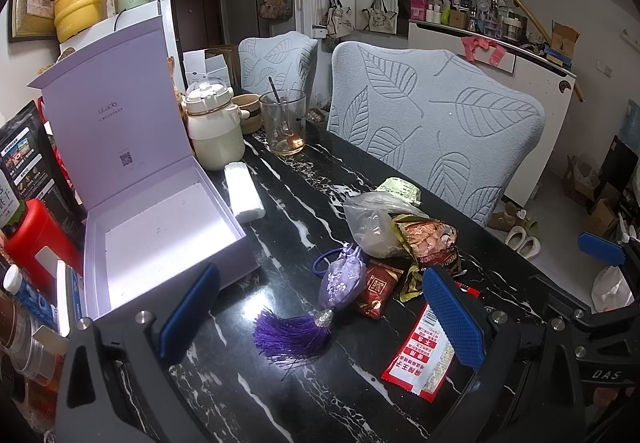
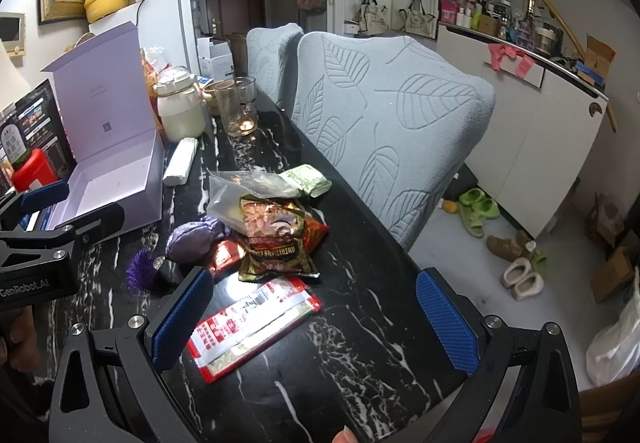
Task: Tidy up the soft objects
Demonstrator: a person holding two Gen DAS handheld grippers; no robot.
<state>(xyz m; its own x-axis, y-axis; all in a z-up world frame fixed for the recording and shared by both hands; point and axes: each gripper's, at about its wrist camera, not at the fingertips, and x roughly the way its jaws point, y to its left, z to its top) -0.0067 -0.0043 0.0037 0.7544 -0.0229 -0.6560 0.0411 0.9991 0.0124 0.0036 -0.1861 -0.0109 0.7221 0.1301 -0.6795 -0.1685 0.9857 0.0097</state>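
A purple sachet (image 1: 343,280) with a dark purple tassel (image 1: 292,335) lies on the black marble table (image 1: 304,399), just ahead of my open left gripper (image 1: 320,317). Beside it sit a small red packet (image 1: 378,289), a crumpled snack bag (image 1: 428,239) and a grey plastic bag (image 1: 374,219). A flat red-and-white packet (image 2: 252,323) lies between the fingers of my open right gripper (image 2: 316,321). The sachet (image 2: 191,239) and snack bag (image 2: 276,239) show beyond it. An open lilac box (image 1: 160,231) stands at the left, empty inside.
A cream kettle jar (image 1: 214,127), a glass with a spoon (image 1: 285,123) and a white roll (image 1: 244,191) stand behind the box. Two grey leaf-patterned chairs (image 1: 432,127) line the table's far side. Red container (image 1: 36,239) and bottles crowd the left edge. Shoes (image 2: 520,279) lie on the floor.
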